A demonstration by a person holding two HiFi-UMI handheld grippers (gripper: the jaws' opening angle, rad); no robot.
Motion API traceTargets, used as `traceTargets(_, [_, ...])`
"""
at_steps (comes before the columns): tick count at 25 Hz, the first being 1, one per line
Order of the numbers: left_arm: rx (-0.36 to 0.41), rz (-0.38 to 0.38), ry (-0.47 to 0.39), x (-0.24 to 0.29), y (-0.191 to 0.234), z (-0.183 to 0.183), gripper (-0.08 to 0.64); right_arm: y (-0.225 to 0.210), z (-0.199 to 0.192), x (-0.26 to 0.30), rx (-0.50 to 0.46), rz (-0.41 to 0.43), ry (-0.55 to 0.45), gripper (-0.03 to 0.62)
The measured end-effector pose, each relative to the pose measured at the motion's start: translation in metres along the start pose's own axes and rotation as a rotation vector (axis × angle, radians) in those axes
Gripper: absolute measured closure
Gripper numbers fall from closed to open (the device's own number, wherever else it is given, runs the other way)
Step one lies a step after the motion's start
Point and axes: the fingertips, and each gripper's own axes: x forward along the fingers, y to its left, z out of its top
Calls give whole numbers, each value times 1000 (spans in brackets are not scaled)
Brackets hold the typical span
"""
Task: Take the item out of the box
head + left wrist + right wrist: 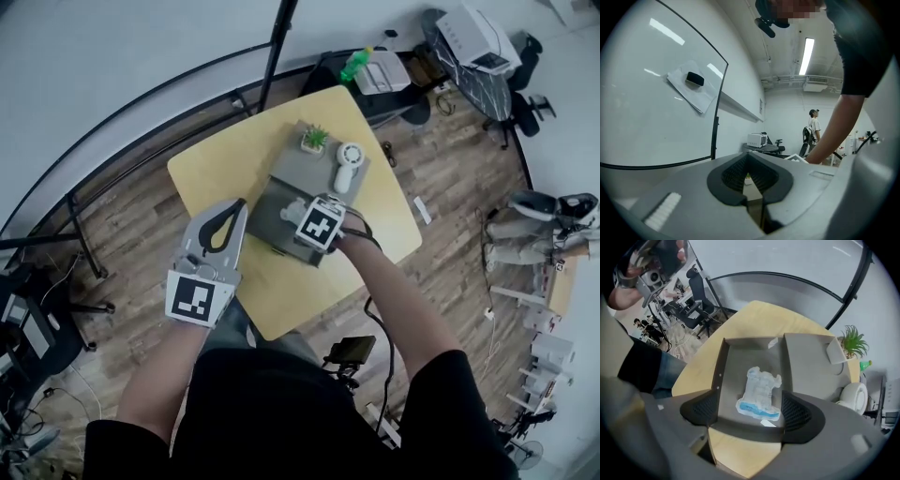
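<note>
Right now the right hand-held gripper (pixel 749 408) hangs over the near end of an open grey cardboard box (pixel 740 357), its jaws spread wide and pressing on nothing. Between them, on the box floor, lies a crinkled white packet with a blue band (pixel 759 392), flat and untouched. The box sits on a pale yellow wooden surface (pixel 754 317), with its lid flap (pixel 811 362) folded out to the far right. Beyond the flap stand a small green potted plant (pixel 853 341) and a white hand fan (pixel 853 397). The left hand-held gripper (pixel 236 212) is held off the near left of the surface, jaws closed together and empty.
</note>
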Motion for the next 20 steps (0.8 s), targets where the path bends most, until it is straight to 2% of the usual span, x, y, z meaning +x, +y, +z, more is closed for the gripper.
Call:
traceTargets(4, [6, 1, -1, 3, -1, -2, 561, -1, -2, 19, -6, 37, 30, 177])
traceTargets(11, [-6, -14, 18, 7, -5, -9, 561, 5, -8, 45, 53, 126, 90, 243])
traceTargets(16, [-15, -19, 30, 5, -7, -15, 561, 10, -10, 53, 63, 132, 115, 345])
traceTargets(20, [-23, -24, 38, 4, -9, -17, 561, 11, -12, 55, 81, 136, 127, 373])
